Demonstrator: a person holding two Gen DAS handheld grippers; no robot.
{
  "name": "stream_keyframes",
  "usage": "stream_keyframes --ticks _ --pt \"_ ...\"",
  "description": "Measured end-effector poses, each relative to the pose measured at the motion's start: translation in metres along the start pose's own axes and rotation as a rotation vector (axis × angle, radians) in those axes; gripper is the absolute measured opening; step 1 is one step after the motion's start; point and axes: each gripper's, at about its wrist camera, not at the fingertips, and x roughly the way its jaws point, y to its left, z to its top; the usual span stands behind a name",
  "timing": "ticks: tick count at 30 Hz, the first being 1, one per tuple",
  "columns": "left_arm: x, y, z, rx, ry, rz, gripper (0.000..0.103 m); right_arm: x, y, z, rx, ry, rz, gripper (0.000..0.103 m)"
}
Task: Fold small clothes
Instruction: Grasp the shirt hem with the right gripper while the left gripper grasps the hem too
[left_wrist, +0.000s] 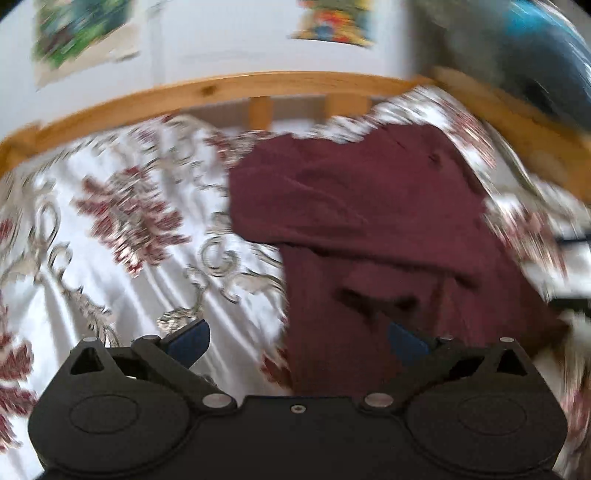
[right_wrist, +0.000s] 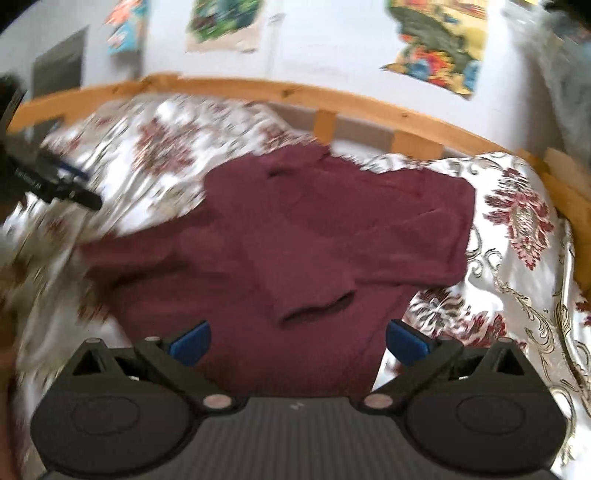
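From your left wrist view, your left hand-held gripper (left_wrist: 298, 338) stands with its blue pads wide apart and nothing between them. One maroon garment (left_wrist: 369, 229) lies on the bed's patterned bedspread (left_wrist: 110, 229), ahead and to the right of the pads, with a layer already turned over across its middle. You look to be between folds: cloth let go, no new grip begun. One wooden bed rail (left_wrist: 221, 86) runs behind, with two blurred posters on the wall above it.

From your right wrist view, your right hand-held gripper (right_wrist: 298, 338) is likewise spread open and empty, hovering over the garment's near edge. The same single garment (right_wrist: 314, 229) shows a sleeve folded in, its cuff opening facing you. Your other gripper shows at the left edge, clear of the cloth. Next, I judge, you need to pick an edge on each side, close on both layers there, and carry the cloth over evenly. Three posters are visible here.
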Motion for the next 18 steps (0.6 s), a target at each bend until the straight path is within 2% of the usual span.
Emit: stream_keyframes --ticks 4,8,13,17,18 --pt "-0.003 -0.029 -0.020 0.223 0.043 -0.049 0.102 -0.010 0.033 -0.012 -0.159 0.059 -0.016 0.103" --pt "0.007 -0.051 -0.040 0.397 0.089 -0.027 0.102 -0.005 0.065 -0.024 -0.332 0.119 -0.069 0.102" --pt "0.026 -0.055 -0.052 0.500 0.130 0.039 0.101 0.010 0.086 -0.044 -0.537 0.180 -0.222 0.101" --pt "0.038 -0.053 -0.050 0.532 0.145 0.075 0.100 0.017 0.092 -0.052 -0.619 0.169 -0.285 0.100" --pt "0.039 -0.054 -0.051 0.551 0.145 0.077 0.100 0.018 0.093 -0.053 -0.633 0.168 -0.288 0.096"
